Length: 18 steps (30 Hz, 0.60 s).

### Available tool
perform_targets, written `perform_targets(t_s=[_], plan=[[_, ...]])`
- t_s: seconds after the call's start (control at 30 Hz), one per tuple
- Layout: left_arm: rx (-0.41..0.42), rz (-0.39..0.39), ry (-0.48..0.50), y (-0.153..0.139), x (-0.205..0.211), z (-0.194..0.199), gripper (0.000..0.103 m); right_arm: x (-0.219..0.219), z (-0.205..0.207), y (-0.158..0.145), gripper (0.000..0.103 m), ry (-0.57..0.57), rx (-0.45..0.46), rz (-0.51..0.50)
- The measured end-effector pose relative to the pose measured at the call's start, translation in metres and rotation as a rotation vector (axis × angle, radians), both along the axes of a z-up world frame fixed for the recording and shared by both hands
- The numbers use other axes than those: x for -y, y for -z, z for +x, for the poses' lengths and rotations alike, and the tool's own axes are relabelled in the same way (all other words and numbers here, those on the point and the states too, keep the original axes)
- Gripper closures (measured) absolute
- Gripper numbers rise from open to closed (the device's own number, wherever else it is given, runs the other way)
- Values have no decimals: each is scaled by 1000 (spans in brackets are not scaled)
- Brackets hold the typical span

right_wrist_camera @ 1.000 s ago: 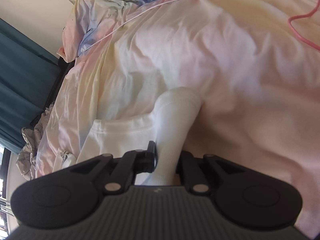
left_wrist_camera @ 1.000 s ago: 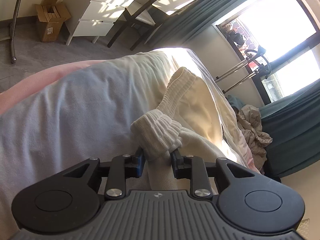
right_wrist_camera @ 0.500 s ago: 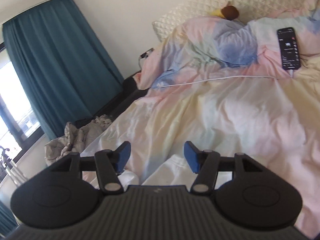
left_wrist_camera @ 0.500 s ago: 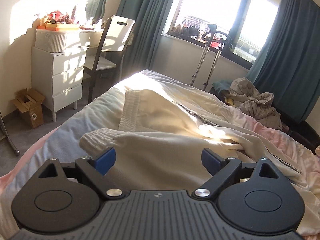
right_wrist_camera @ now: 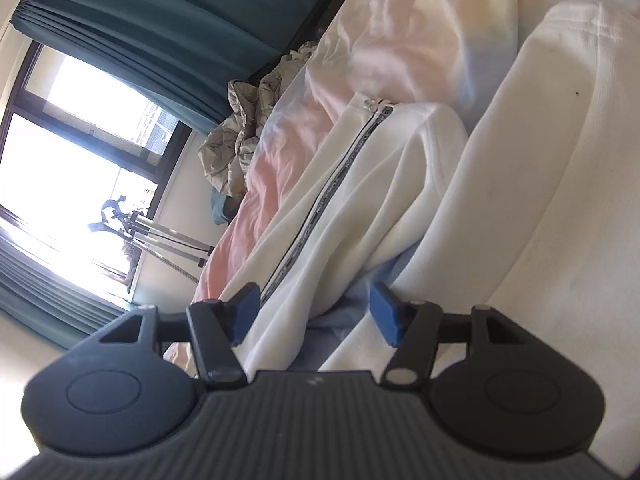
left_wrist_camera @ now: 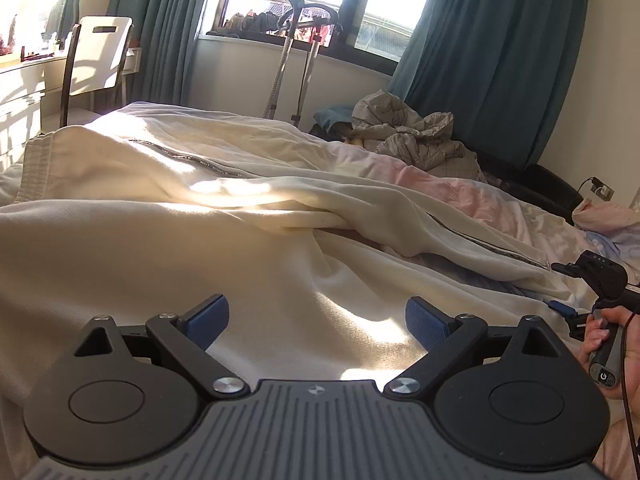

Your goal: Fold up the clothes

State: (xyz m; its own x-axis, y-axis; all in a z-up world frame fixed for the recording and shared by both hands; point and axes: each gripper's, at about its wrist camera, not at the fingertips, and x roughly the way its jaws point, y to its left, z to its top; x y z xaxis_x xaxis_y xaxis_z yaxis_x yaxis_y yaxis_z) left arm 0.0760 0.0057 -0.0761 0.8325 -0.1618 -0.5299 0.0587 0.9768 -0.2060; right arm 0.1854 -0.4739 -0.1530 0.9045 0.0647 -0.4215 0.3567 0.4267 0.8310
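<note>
Cream fleece, a zip-up jacket [left_wrist_camera: 168, 208], sprawls across the pastel bedsheet [left_wrist_camera: 460, 196], its zipper tape [right_wrist_camera: 332, 188] lettered but unreadable. The left gripper [left_wrist_camera: 316, 320] hovers level above the near fabric, released, jaws wide. The right gripper [right_wrist_camera: 312, 312], rolled sideways, gapes beside the zipper, holding nothing.

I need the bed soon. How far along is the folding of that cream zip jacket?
Early. Done: a sleeve looks laid across the cream zip jacket. In hand: nothing; the left gripper and right gripper are both open, the right near the zipper. Left: the jacket lies spread out, and a grey crumpled pile waits.
</note>
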Motion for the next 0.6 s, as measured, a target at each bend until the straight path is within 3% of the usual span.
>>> perform_targets(t_s=[0.2,0.3,0.33,0.37,0.4,0.53,0.6], plan=[[-59,15,41,32,6,17,7,25,29,31,42,76,-9,127],[-79,13,41,40,4,23,7,28,45,26,46,104,-38,57],[-82,16,40,42,3,24,7,30,47,24,57,125,-50,43],[-81,14,37,42,2,24,7,32,46,22,81,153,-59,34],[-79,11,34,42,1,24,7,35,46,20,92,179,-46,23],[-74,11,30,39,0,26,7,47,50,-11,95,233,48,-137],[-72,13,30,37,1,26,7,63,53,-29,96,247,96,-146]])
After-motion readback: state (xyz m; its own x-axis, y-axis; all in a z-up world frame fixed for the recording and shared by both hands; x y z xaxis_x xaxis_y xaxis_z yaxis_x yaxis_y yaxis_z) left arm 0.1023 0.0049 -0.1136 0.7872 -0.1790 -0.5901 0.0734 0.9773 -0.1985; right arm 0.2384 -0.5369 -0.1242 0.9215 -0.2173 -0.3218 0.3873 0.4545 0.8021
